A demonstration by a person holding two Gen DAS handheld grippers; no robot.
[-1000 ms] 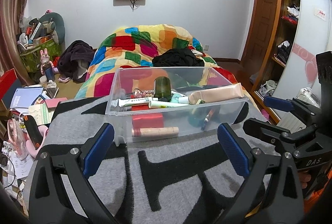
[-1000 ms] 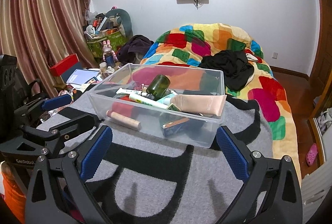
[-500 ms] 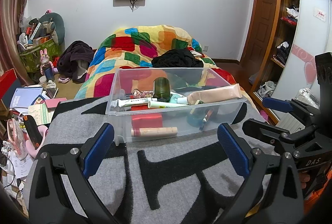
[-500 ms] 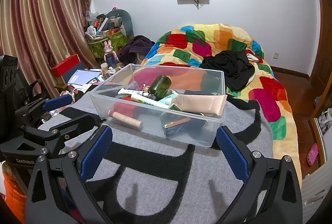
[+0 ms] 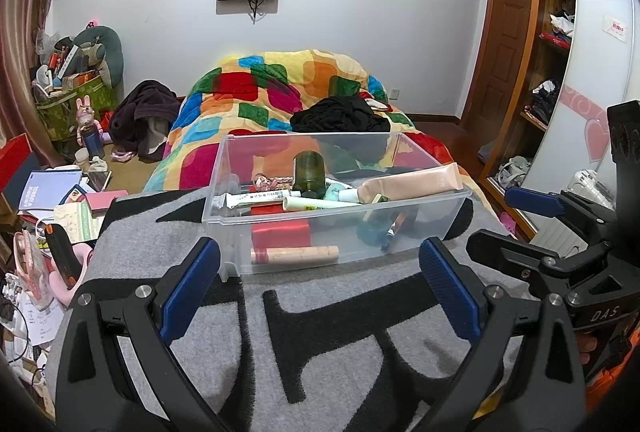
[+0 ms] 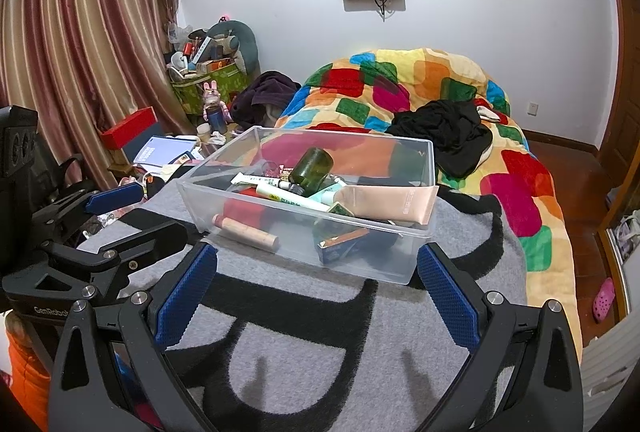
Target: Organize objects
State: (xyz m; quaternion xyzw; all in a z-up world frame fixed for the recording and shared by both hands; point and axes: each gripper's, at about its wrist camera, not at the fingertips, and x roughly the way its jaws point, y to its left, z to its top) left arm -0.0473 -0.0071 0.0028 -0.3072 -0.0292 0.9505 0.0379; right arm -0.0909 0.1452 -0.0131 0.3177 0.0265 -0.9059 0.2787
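A clear plastic bin (image 5: 224, 232) stands on a grey and black blanket (image 5: 320, 352); it also shows in the right wrist view (image 6: 416, 256). It holds a dark green bottle (image 5: 308, 169), a peach tube (image 5: 408, 183), a white tube (image 5: 256, 197), a tan stick (image 5: 294, 255) and a red box (image 5: 280, 232). My left gripper (image 5: 320, 284) is open and empty, just short of the bin's near wall. My right gripper (image 6: 316, 288) is open and empty, near the bin's near right corner. Each gripper shows at the edge of the other's view.
A bed with a bright patchwork quilt (image 5: 260, 99) and black clothes (image 5: 340, 115) lies behind the bin. Books and clutter (image 5: 52, 191) crowd the floor at the left. A wooden shelf unit (image 5: 548, 51) stands at the right. Curtains (image 6: 80, 51) hang at the left.
Both views have drifted very slightly nearer the bin. Both grippers stay open and empty.
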